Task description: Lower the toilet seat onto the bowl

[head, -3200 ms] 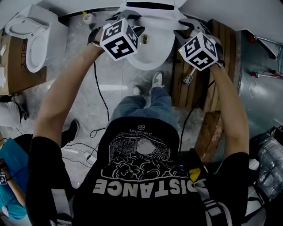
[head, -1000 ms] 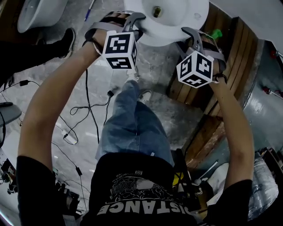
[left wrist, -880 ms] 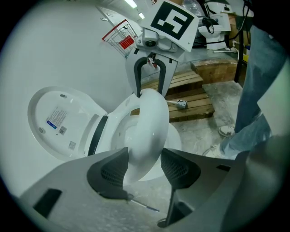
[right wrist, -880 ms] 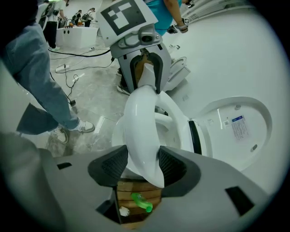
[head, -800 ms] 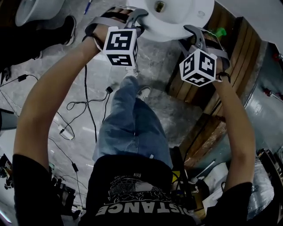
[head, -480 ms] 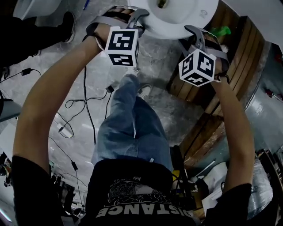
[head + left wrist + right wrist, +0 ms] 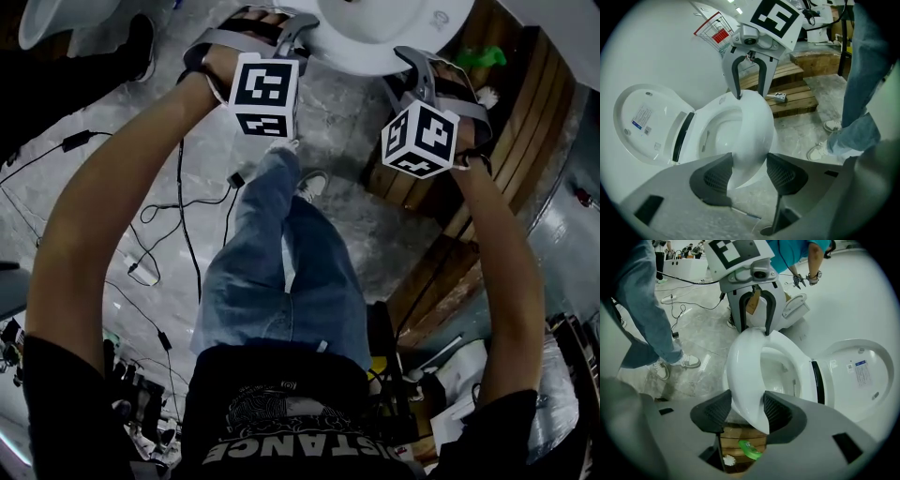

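Floor: grey marbled floor (image 7: 169, 159), spread under everything in the head view
Person: stands facing the toilet, one jeans leg (image 7: 281, 272) stepped forward, a bare forearm reaching out to each gripper
Pallets: wooden pallets (image 7: 478, 216) stacked on the person's right, just beside the toilet
Toilet: white toilet (image 7: 384, 28) at the top edge of the head view, between the two grippers
Lid: lid (image 7: 644, 124) tipped open and back against the white wall, with a label on its inner face
Toilet seat: the toilet seat (image 7: 743, 366) is a white ring gripped on both sides, one gripper to each side. The bowl's hollow shows through the ring, and a dark hinge strip lies between the seat and the lid. No view shows plainly whether it lies flat on the bowl
Second toilet: another white toilet (image 7: 797, 305) stands on the floor well apart, behind the left gripper as the right gripper view shows it
Left gripper: left gripper (image 7: 747, 176) clamped on the seat's left side, the rim filling the gap between its dark ribbed pads and touching both
Right gripper: right gripper (image 7: 747, 416) clamped on the seat's right side, both pads pressed against the rim
Cables: black cables (image 7: 183, 225) trail loosely over the floor on the person's left
Green object: a small green object (image 7: 750, 448) lies on the wooden boards below the right gripper; what it is cannot be told
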The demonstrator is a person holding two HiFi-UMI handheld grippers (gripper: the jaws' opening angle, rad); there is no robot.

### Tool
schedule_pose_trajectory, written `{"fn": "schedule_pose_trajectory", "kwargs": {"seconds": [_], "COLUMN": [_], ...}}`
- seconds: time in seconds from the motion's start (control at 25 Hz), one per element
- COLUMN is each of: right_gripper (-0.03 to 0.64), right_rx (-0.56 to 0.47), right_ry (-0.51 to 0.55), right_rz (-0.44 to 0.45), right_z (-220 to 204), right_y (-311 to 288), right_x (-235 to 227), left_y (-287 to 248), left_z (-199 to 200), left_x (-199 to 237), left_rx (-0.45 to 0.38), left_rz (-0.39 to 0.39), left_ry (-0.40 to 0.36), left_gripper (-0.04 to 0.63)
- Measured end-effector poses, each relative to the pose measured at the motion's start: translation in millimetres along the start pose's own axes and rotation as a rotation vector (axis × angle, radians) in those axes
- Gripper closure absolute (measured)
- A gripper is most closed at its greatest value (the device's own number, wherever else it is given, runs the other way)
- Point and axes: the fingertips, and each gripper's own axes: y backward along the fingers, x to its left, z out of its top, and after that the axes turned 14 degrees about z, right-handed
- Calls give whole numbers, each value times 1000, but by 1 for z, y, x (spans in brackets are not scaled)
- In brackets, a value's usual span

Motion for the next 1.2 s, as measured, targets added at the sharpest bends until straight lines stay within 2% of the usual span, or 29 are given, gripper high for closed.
{"fn": "schedule_pose_trajectory", "kwargs": {"seconds": [0.24, 0.48, 0.8, 1.08, 1.2], "right_gripper": [396, 396, 397, 399, 399], "right_rx": [9, 18, 16, -23, -28], "right_ry": [1, 2, -46, -137, -146], "right_rz": [-2, 15, 72, 128, 138], "right_z": [-4, -8, -9, -9, -10], "right_y": [-22, -36, -55, -65, -66], "right_x": [9, 12, 17, 17, 18], "left_y": [-13, -24, -38, -49, -51], "left_z": [-6, -9, -15, -17, -17], "left_x": [-18, -27, -40, -48, -49], "left_rx": [16, 19, 42, 67, 69], "left_rz": [-24, -56, -96, -159, -158], "left_ry": [-21, -6, 2, 11, 17], "left_gripper": [371, 371, 373, 374, 374]}}
